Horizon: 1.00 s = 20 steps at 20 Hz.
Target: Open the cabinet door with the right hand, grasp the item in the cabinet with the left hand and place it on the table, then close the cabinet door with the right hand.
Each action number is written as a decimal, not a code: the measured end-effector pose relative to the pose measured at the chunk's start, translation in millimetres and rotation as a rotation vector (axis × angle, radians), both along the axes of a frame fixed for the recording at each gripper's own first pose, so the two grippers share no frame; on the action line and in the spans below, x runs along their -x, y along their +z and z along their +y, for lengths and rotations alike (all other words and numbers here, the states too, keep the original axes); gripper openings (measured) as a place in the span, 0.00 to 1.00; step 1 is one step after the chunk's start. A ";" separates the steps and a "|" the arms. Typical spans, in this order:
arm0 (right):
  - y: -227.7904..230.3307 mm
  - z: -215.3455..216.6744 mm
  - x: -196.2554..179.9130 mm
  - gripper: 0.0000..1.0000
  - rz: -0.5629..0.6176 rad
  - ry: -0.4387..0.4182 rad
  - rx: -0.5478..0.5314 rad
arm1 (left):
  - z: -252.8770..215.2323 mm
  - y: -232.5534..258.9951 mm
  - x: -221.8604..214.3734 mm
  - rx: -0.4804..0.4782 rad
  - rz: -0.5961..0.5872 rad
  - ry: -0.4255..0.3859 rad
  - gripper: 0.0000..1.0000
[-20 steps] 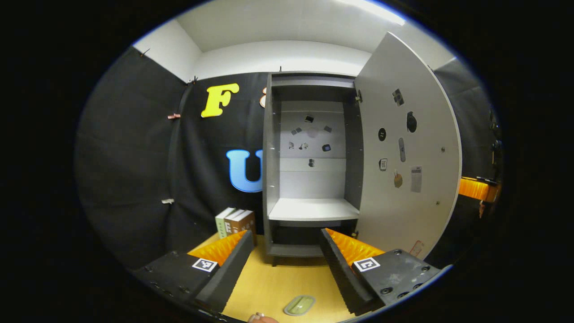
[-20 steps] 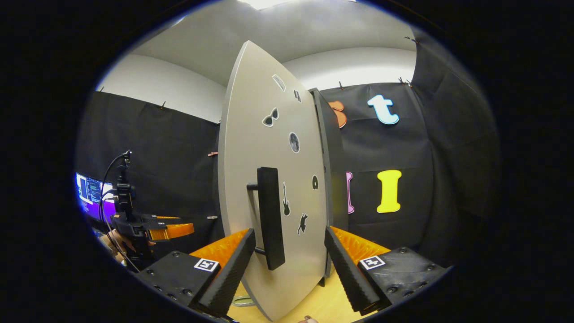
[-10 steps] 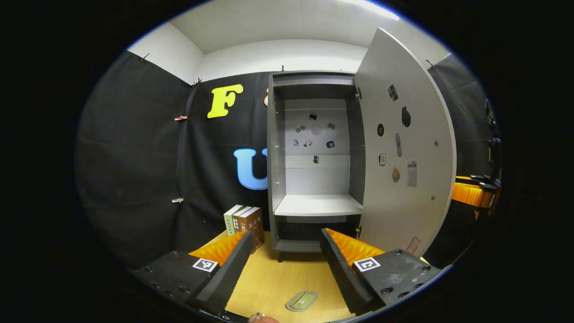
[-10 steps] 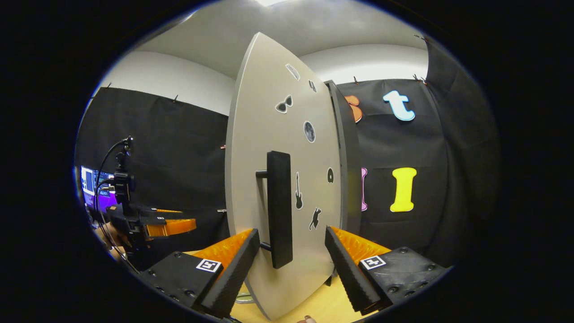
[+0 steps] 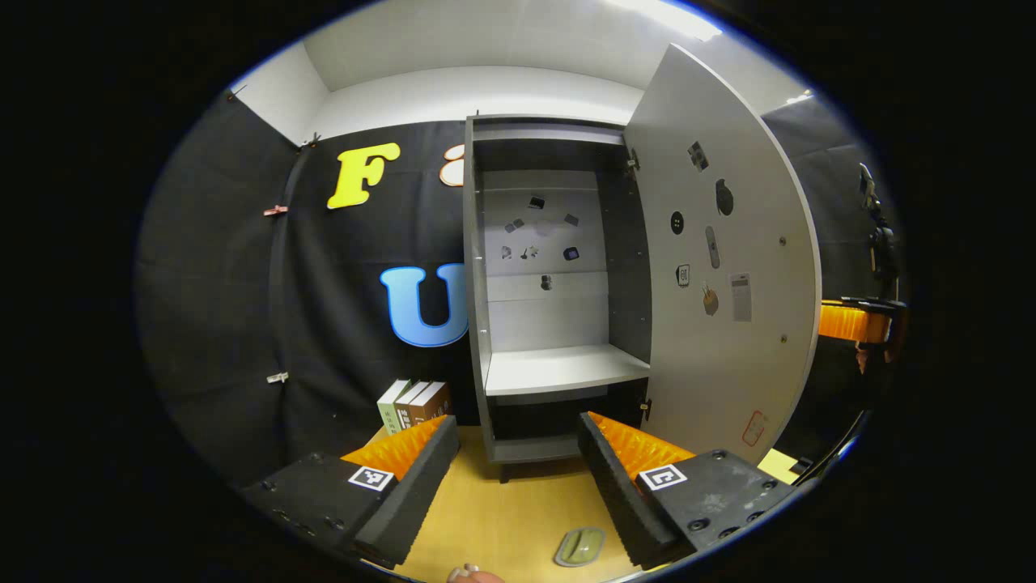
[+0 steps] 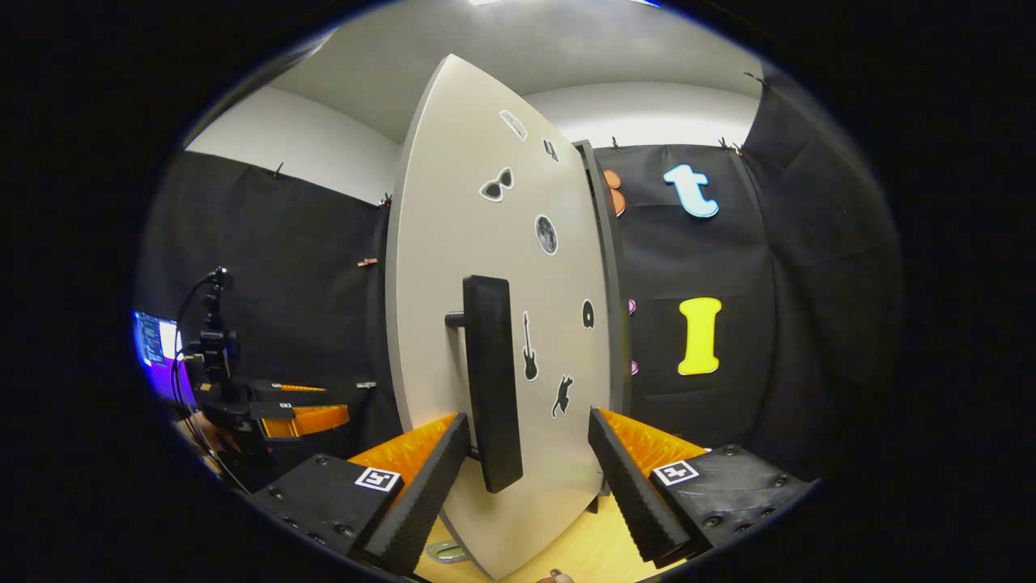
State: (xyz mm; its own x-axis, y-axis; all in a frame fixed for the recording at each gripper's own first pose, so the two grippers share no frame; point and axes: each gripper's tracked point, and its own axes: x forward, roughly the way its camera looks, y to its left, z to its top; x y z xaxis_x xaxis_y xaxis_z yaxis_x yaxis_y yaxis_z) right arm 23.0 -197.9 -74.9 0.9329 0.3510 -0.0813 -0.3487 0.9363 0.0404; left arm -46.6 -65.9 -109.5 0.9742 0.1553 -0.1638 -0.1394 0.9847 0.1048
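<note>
The grey cabinet point(image 5: 477, 324) stands open, its light shelf point(image 5: 566, 368) bare. Its door point(image 5: 720, 283) is swung out to the right. A small green oval item point(image 5: 579, 546) lies on the wooden table point(image 5: 502, 518), just below my left gripper point(image 5: 514, 478), which is open and holds nothing. In the right gripper view the door's outer face point(image 6: 453, 267) with stickers is close ahead. Its black handle point(image 6: 488, 380) hangs just in front of my right gripper point(image 6: 526, 478), nearer the left finger; the gripper is open and I cannot tell whether that finger touches the handle. The green item point(image 6: 443, 552) peeks out under the door.
Three books point(image 5: 413, 401) stand on the table left of the cabinet. The other gripper point(image 5: 850, 320) shows past the door's edge. In the right gripper view the left gripper point(image 6: 275, 413) is at the far left, near a lit monitor point(image 6: 154, 340).
The left gripper view has swung, so the cabinet sits further left and the green item further right. The right gripper has edged closer to the handle. The door's angle is nearly unchanged.
</note>
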 end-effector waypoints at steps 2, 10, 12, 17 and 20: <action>-0.5 15.5 -1.4 0.97 -0.027 -0.047 0.031 | 15.0 -4.5 -11.2 0.014 -0.007 -0.051 0.93; -27.7 139.2 -9.0 0.98 0.024 -0.007 -0.121 | 57.4 -20.6 -10.7 0.033 0.036 -0.176 0.93; -22.7 156.2 2.9 1.00 -0.001 0.010 -0.091 | 66.1 -18.6 -6.0 0.018 0.033 -0.183 0.93; -33.3 137.5 10.6 0.98 -0.001 -0.041 -0.010 | 73.5 -18.4 1.8 0.009 0.017 -0.153 0.93; -34.8 98.2 -0.4 0.98 -0.007 -0.174 0.066 | 67.9 -12.2 3.4 -0.006 -0.006 -0.136 0.93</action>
State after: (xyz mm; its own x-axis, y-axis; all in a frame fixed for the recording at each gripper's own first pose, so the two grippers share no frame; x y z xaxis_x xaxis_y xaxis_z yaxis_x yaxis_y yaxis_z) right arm 23.4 -99.7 -109.8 0.9796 0.1786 -0.0919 -0.1816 0.9831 -0.0251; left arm -50.0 2.0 -121.7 0.9872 0.0228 -0.1576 -0.0054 0.9939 0.1101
